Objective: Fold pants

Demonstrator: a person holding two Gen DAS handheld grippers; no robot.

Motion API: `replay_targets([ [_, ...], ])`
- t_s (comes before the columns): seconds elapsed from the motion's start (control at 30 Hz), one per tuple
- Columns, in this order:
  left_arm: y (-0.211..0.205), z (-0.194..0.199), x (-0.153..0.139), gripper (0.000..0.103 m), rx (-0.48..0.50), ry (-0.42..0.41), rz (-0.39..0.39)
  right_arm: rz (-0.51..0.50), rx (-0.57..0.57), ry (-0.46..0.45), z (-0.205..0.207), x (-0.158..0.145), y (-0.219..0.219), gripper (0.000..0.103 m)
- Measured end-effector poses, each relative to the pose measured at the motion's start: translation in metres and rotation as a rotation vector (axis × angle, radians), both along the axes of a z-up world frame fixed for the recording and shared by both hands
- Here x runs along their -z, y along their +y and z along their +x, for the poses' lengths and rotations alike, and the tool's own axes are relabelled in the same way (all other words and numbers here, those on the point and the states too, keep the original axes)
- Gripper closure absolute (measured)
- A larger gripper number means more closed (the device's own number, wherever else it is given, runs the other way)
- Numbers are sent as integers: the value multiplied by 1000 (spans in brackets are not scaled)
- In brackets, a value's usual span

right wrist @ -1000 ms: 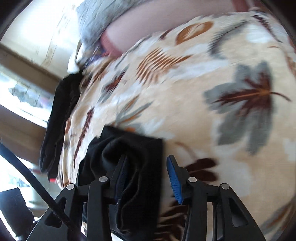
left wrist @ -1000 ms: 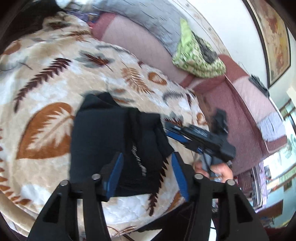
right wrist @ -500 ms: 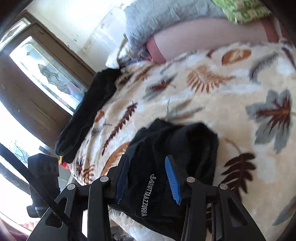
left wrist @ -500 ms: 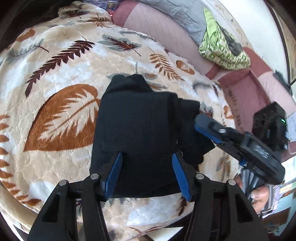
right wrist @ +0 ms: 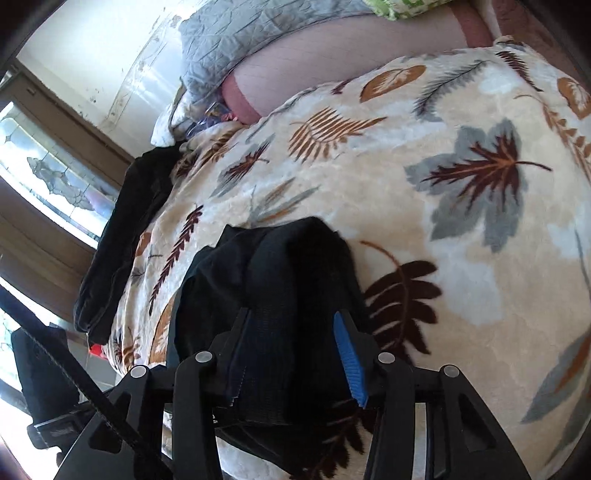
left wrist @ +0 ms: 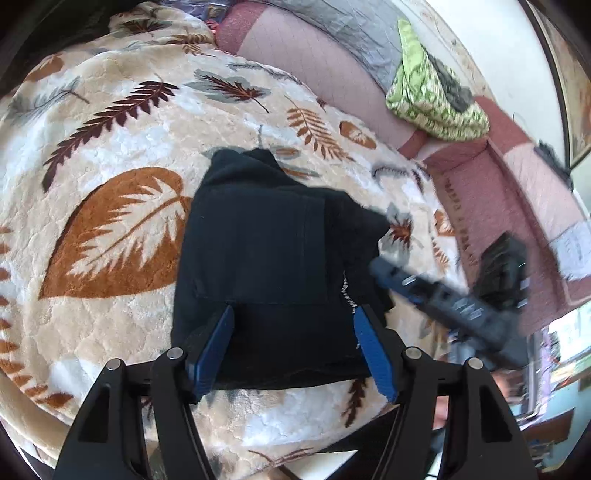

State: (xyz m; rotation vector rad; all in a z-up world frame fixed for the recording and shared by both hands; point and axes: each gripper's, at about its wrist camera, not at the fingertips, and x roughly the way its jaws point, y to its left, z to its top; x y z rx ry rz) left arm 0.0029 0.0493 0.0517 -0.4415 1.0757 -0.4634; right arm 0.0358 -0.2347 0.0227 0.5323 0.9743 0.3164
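Observation:
The black pants (left wrist: 266, 258) lie folded into a compact bundle on the leaf-patterned blanket (left wrist: 110, 155). My left gripper (left wrist: 291, 347) is open and hovers above the bundle's near edge, holding nothing. My right gripper (right wrist: 291, 350) is open too, its jaws spread over the right end of the pants (right wrist: 280, 280), with cloth lying between the fingers. The right gripper also shows in the left wrist view (left wrist: 391, 280), blurred, at the bundle's right side.
A pink couch back with a grey quilt (left wrist: 332, 33) and a green cushion (left wrist: 432, 96) runs behind the blanket. Another dark garment (right wrist: 122, 236) lies along the blanket's far left edge by a window. The blanket's front edge drops off close below the grippers.
The left gripper has drawn back a little and the bundle now lies flat. The right gripper has swung lower and closer over the pants' right end.

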Motion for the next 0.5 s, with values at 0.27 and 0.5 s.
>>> replay_targets([
  [0.27,13,2,-6,36,-45,-2,-13,-24,-101,7,-8,-1,21,98],
  [0.5,-16,5,0,36,48,-18,37,-30,-46,60,-26,13,-5,99],
])
